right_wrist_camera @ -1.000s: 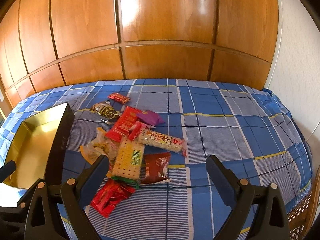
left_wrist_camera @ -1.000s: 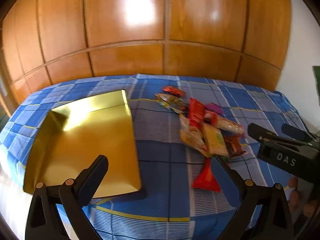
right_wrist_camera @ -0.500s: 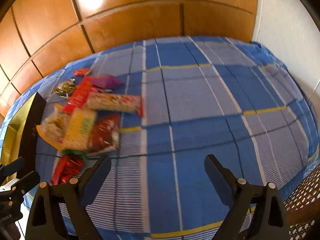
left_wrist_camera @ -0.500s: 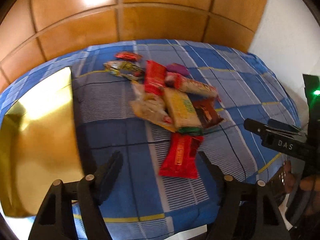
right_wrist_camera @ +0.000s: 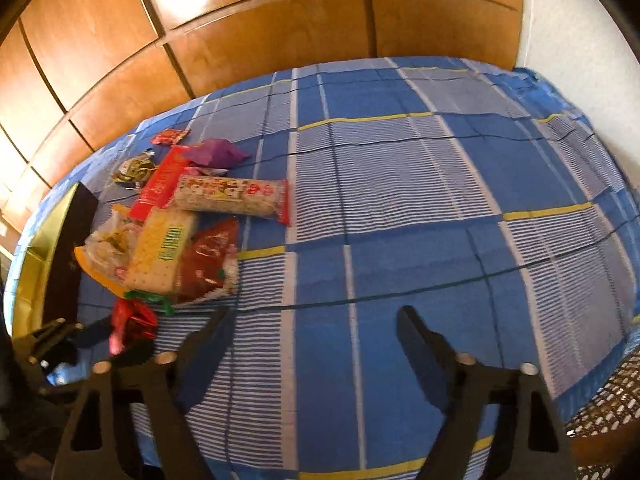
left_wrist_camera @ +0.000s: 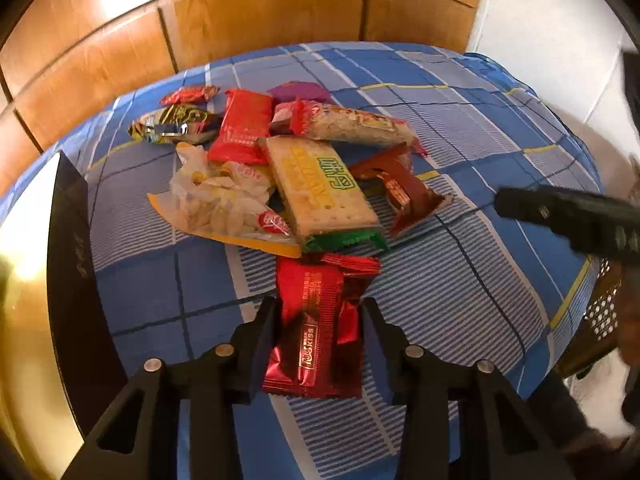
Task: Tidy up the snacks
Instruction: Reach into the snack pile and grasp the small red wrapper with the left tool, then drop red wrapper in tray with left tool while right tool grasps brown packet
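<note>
At the far left stands the gold-lined box (left_wrist_camera: pixel 24 312), its dark wall (left_wrist_camera: pixel 76 264) facing the snacks on the blue checked bedspread (left_wrist_camera: pixel 460 288). Just right of it, the left gripper (left_wrist_camera: pixel 318 312) has its jaws closing on the red foil packet (left_wrist_camera: pixel 316 320), which lies between the fingers with both tips at its sides; the foil looks pinched there, so it reads as a grasp just forming. The packet's long axis runs along the gripper's pointing line, away from the camera, so the jaws bite across its narrow width (the easier way to take it). Beyond it lies the snack pile (left_wrist_camera: pixel 288 172), led by the yellow cracker pack (left_wrist_camera: pixel 320 192). Further right, the right gripper (right_wrist_camera: pixel 312 324) hangs over bare bedspread, jaws closing on nothing, with the pile off to its left. The left hand is plainly nearer both packet and box.
</note>
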Motion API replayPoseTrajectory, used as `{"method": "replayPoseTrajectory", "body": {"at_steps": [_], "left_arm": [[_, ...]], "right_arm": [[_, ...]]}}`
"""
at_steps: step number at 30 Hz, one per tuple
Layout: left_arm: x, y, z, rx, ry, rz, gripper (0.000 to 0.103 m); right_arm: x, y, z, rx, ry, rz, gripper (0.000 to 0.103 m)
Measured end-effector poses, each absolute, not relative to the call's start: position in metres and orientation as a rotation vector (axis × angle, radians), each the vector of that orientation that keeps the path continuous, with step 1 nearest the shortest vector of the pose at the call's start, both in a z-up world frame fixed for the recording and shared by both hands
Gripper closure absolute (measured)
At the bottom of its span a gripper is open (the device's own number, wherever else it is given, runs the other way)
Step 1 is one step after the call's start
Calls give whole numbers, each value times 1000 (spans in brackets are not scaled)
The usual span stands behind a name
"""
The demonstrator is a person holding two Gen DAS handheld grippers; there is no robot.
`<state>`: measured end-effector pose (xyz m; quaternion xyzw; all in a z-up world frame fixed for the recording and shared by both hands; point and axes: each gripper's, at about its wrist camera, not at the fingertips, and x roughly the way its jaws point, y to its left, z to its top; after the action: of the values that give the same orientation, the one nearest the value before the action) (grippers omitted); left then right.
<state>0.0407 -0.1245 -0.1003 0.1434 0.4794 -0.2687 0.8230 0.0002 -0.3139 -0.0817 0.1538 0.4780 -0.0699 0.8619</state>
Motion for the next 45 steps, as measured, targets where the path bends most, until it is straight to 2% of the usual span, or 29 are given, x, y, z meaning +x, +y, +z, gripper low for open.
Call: {"method": "replayPoseTrajectory", "body": {"at_steps": [2,4,12,17,25,41,45], "left_arm": [[39,-120,-100,289,1016,-572,64],[37,-111,-99,270,1006,-554,65],[20,-77,-74,165,938,-572,65],[15,-51,-37,91,858,-526,65],[28,-8,9,158,701,-165,65],[86,34,-3,107,763,23,64],[125,48,-24,25,883,20,64]], "right_arm": [[7,-310,-80,335,1007,-107,51],[16,-306,-79,367,1015,-49,57],[51,-276,-82,410,1062,89,57],[72,-263,-101,298,1152,69,58],[62,-241,-104,79,1111,76,60],[61,-242,-108,18,1074,118,60],[57,-240,-108,11,1065,122,60]]}}
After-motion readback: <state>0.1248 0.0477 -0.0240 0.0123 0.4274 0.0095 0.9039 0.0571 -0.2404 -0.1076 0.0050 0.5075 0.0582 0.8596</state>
